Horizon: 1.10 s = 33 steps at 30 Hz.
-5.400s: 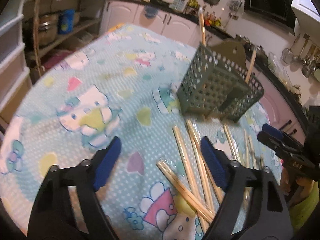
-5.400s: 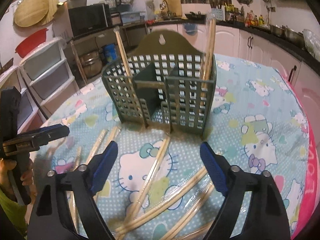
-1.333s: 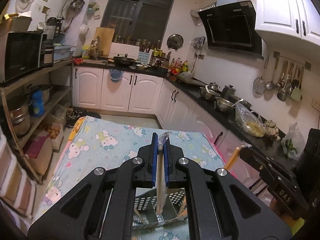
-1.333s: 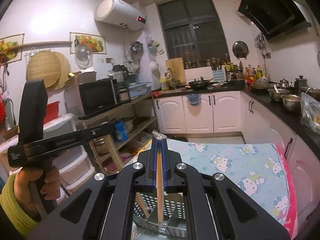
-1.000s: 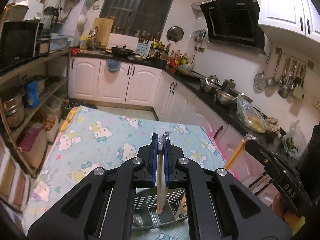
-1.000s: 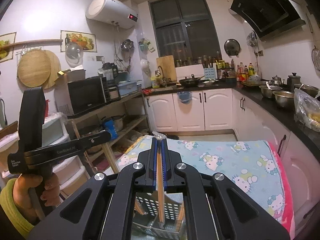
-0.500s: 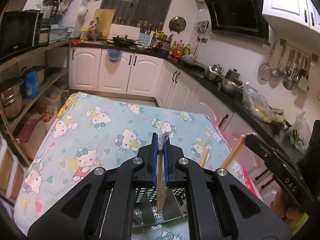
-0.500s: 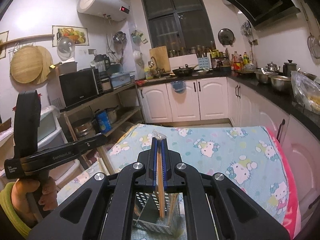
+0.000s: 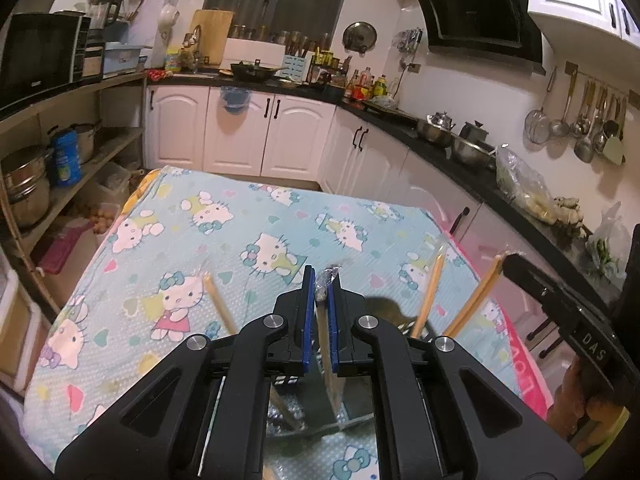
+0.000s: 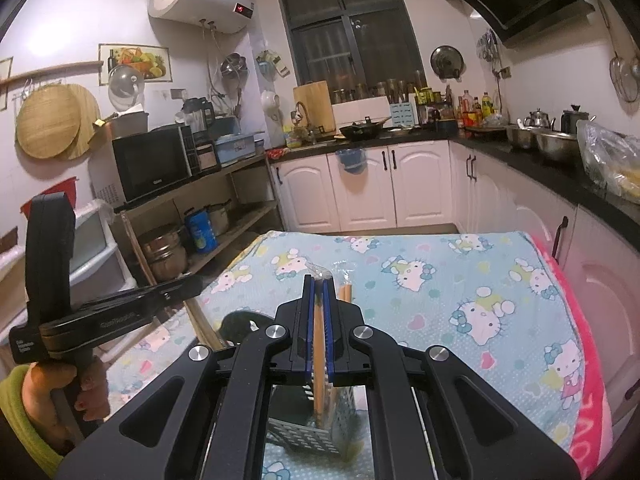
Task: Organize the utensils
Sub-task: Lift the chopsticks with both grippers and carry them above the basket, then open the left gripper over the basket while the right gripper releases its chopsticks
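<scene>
My left gripper (image 9: 321,284) is shut on a plastic-wrapped pair of wooden chopsticks (image 9: 331,376) held upright, its lower end down inside the green perforated utensil holder (image 9: 356,412) below the fingers. My right gripper (image 10: 318,288) is shut on another wrapped chopstick pair (image 10: 318,360), also upright with its lower end inside the same holder (image 10: 340,420). Other chopsticks (image 9: 430,296) stand in the holder and lean outward. The left gripper's body (image 10: 100,316) shows at the left of the right wrist view, the right one (image 9: 560,320) at the right of the left wrist view.
The holder stands on a table with a light blue Hello Kitty cloth (image 9: 240,224). White kitchen cabinets (image 9: 240,132) and a dark counter (image 9: 460,140) run behind and to the right. Shelves with pots (image 10: 192,232) stand at the left.
Both grippers have come lower over the holder, each with its chopstick pair. The chopstick ends sit deeper in the holder and more of the tablecloth is in view.
</scene>
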Available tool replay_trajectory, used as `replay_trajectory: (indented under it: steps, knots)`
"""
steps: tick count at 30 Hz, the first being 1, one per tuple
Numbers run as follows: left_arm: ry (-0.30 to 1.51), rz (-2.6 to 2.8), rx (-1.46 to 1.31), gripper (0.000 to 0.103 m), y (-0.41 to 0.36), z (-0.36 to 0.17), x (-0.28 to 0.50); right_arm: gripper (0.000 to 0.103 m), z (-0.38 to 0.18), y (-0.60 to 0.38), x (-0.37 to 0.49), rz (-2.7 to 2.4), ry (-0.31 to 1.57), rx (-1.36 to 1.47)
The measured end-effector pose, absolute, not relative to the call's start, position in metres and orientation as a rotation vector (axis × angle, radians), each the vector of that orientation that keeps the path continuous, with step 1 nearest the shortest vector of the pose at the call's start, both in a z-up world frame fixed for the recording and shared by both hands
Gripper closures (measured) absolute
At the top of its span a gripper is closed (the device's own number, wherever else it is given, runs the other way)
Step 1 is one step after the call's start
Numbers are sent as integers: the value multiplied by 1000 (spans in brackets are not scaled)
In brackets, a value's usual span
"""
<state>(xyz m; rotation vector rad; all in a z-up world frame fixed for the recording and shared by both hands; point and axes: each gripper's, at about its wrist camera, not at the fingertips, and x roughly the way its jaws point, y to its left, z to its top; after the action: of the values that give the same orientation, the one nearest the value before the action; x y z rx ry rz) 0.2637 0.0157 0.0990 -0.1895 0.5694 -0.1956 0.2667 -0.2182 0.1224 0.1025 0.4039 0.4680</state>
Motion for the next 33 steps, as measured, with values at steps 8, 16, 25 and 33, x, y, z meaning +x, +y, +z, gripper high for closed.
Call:
replay_trajectory:
  steps: [8,16,25,33]
  knots:
    - [579,-180,-178,94,23,91,247,98,106,-214,271,497,451,109]
    - [589,-178,-203,78,26,88,238,78,101,-213,272,515,488,105]
    - [564,-193,-215,51,27,93,215,50,99,-213,255,509,489,93]
    - [524,-182,-227,20,36,101,182,30,95,-207,235,514,491,83]
